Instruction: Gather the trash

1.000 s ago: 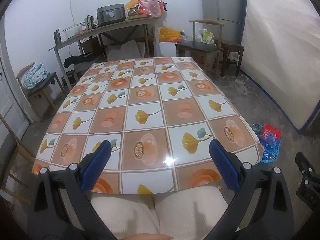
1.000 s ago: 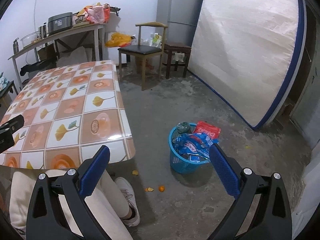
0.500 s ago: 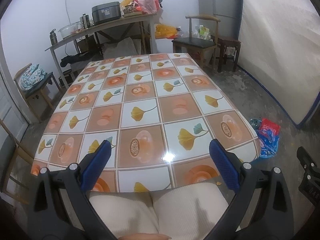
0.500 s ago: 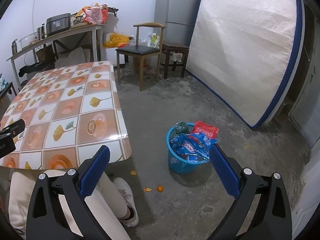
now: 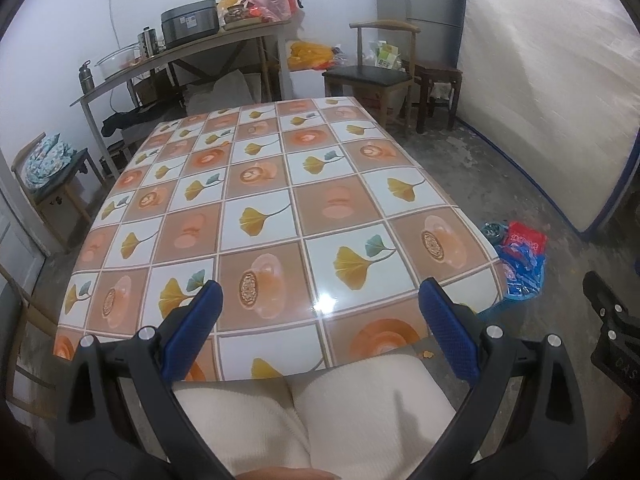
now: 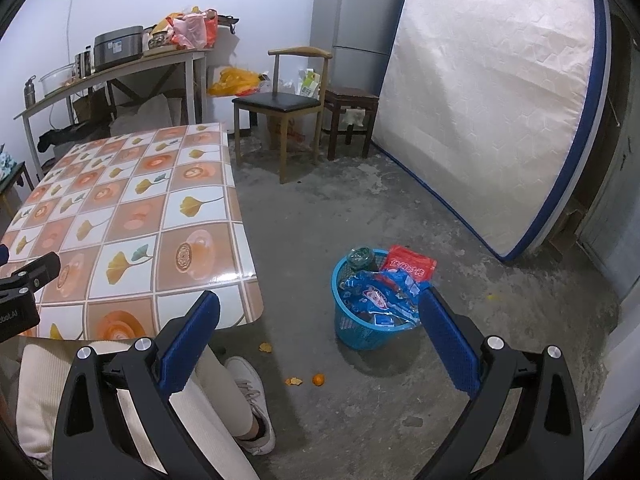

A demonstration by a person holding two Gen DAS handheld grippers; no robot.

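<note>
A blue plastic basket [image 6: 362,330] stands on the concrete floor right of the table, stuffed with blue and red wrappers [image 6: 380,292] and a dark bottle. Part of that same basket [image 5: 520,268] shows past the table corner in the left wrist view. Orange peel scraps [image 6: 294,380] and a small orange [image 6: 318,379] lie on the floor near a white shoe. My left gripper [image 5: 318,320] hangs open over the near edge of the table [image 5: 256,200], holding nothing. My right gripper [image 6: 318,330] is open above the floor, left of the basket, also holding nothing.
The table carries a glossy tiled cloth with leaf prints. A person's legs in cream trousers [image 5: 304,420] sit at its near edge. A wooden chair [image 6: 280,104], a stool, a fridge and a leaning mattress [image 6: 492,108] stand beyond. A cluttered side table [image 5: 192,52] lines the back wall.
Both grippers have risen or pulled back slightly, so the table and basket sit a little lower and farther in view. Both stay open and hold nothing.
</note>
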